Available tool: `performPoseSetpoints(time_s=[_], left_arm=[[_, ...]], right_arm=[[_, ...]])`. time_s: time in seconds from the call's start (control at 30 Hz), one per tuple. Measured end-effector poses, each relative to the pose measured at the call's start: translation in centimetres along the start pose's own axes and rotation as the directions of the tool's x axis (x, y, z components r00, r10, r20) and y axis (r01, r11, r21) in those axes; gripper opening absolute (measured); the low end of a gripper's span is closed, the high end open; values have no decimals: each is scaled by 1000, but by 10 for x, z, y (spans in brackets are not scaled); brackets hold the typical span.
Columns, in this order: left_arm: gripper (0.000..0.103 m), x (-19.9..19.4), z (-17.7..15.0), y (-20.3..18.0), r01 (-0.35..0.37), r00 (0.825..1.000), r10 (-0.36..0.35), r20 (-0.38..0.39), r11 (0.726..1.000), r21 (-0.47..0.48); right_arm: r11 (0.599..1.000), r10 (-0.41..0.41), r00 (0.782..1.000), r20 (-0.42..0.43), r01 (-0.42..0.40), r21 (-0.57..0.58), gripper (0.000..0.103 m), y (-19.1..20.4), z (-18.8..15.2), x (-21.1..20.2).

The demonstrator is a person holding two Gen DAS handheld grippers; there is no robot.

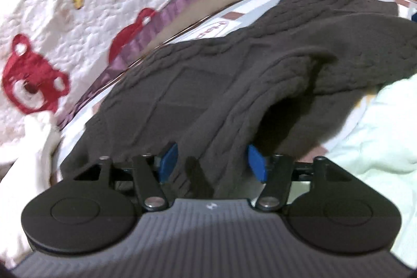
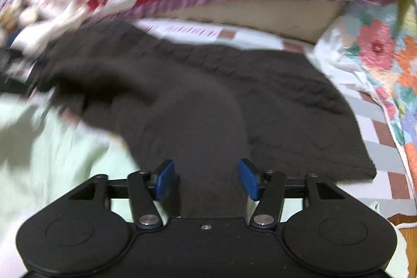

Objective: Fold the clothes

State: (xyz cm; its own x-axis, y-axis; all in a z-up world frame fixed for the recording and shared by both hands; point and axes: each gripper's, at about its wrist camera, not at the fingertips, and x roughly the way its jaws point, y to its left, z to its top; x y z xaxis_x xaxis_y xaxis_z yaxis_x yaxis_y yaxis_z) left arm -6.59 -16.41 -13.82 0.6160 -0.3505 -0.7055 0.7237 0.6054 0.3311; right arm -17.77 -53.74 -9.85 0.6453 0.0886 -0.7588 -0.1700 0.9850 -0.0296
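- The dark brown cable-knit sweater (image 1: 208, 85) lies spread on the checked bed sheet (image 1: 234, 14), just below the white quilt with red bears and a purple border (image 1: 65, 25). One part of the sweater is lifted and arched over the rest.
- My left gripper (image 1: 212, 160) has a thick bunch of the knit between its blue pads (image 1: 169, 158). The pads stand wide apart, so I cannot tell whether they are truly clamping or the fabric is only draped through.
- My right gripper (image 2: 208, 177) looks the same: blue pads apart, a band of brown knit running between them.
- Risk: if the hold is that loose, the heavy knit could slide out mid-lift and the fold would collapse into a heap.
- Risk: the sweater's near edge lies on the pale green cloth (image 2: 60, 147), on the side away from the quilt; it could get dragged along.
- Risk: uneven pulling by my two grippers would skew the fold line.
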Motion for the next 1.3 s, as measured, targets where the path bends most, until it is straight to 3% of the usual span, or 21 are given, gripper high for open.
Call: performPoseSetpoints(time_s=[0.07,0.13,0.2,0.23,0.3,0.33,0.37,0.47,0.57,0.73,0.83,0.9,0.97,1.03,1.1,1.23,1.3], left_arm=[[80,17,1,-9,20,998,-14,-67,996,87],[71,28,-2,-15,-32,995,44,-91,991,130],[40,29,0,-8,-58,995,64,-83,996,72],[13,26,2,0,-62,995,63,-71,998,21],[9,14,9,18,-59,998,56,-37,993,-98],[8,7,12,26,-63,998,62,-16,988,-143],[8,-3,15,33,-79,997,82,9,982,-173],[7,-53,17,54,-126,983,156,99,957,-262],[6,-125,4,71,-150,959,222,179,927,-345],[0,-188,-58,84,-206,956,282,85,847,-490],[0,-215,-98,92,-235,955,295,12,783,-576],[0,-209,-124,97,-223,968,246,-52,747,-627],[0,-192,-136,98,-181,983,149,-104,741,-647],[2,-173,-141,101,-88,995,24,-100,701,-707],[4,-155,-136,105,1,994,-80,-68,658,-753],[44,-113,-110,99,129,977,-213,-6,613,-780],[44,-84,-98,92,135,967,-253,-29,610,-781]], right_arm=[[996,-9,1000,-27,7,-90,70,10,-11,-2],[991,-24,999,-45,18,-134,70,13,-16,0],[991,-40,998,-43,34,-132,70,13,-18,2],[994,-39,999,-33,35,-108,70,9,-17,4],[991,-70,998,0,69,-114,63,7,-16,8],[987,-85,996,11,86,-137,36,8,-16,9],[984,-96,995,16,97,-149,19,8,-14,10],[983,-101,992,80,112,-145,17,3,-1,-9],[996,-11,992,129,22,-84,16,-14,11,-43],[976,216,959,184,-207,-66,17,-28,8,-109],[951,303,948,97,-308,31,17,-31,-3,-112],[948,312,949,45,-314,51,17,-27,-19,-105],[956,293,956,-22,-293,26,17,-15,-36,-90],[968,248,966,-68,-250,-20,17,-3,-43,-75],[976,208,976,-70,-212,-51,17,2,-40,-71],[989,134,991,-15,-135,-68,17,2,-29,-77],[988,-23,998,63,32,-152,14,4,-21,-82]])
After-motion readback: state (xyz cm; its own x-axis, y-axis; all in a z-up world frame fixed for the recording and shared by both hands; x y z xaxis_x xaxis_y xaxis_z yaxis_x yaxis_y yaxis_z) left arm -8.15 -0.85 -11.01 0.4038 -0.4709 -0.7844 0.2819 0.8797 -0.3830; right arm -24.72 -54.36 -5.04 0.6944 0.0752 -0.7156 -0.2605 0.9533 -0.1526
